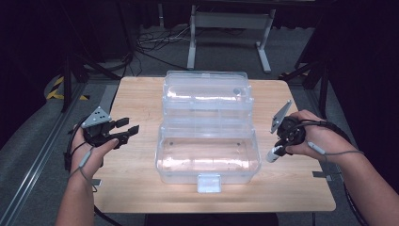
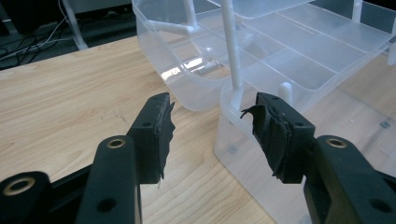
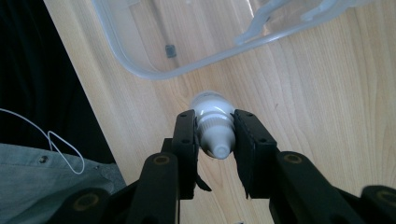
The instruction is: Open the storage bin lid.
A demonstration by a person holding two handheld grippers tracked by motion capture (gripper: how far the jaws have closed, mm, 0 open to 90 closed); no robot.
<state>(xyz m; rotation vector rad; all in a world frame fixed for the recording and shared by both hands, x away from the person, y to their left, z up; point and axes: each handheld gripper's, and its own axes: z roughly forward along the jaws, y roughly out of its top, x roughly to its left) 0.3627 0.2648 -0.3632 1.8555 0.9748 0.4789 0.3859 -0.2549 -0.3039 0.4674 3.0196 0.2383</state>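
Progress: pick looks done, placing not yet. The right gripper [image 3: 215, 135] has its jaws clamped on a small white bottle [image 3: 214, 126], pads either side of the cap/neck, body end pointing down at the table [image 1: 141, 99]. In the high view the bottle [image 1: 273, 154] hangs to the right of the clear plastic box [image 1: 207, 155], off the wood and outside the box wall. So what's left, as I read it: carry it over the right wall, lower into the bottom tub, let go.

The left gripper [image 2: 212, 135] sits to the left of the box, jaws apart w/ nothing between them. In the left gripper view they point at the box's near left corner, by the white hinge arm [image 2: 232, 51]; no contact that I can see. In the high view the left gripper [image 1: 123, 132] is just beside the box's left wall, apart from it.

Containers: the box is open, lid/tray section [image 1: 205, 92] swung back behind the bottom tub. The tray has divider ribs making several compartments; all look empty. The bottom tub also looks empty, though glare on the clear plastic makes a small clear item hard to rule out. The front latch [image 1: 209, 182] hangs at the box's near edge.
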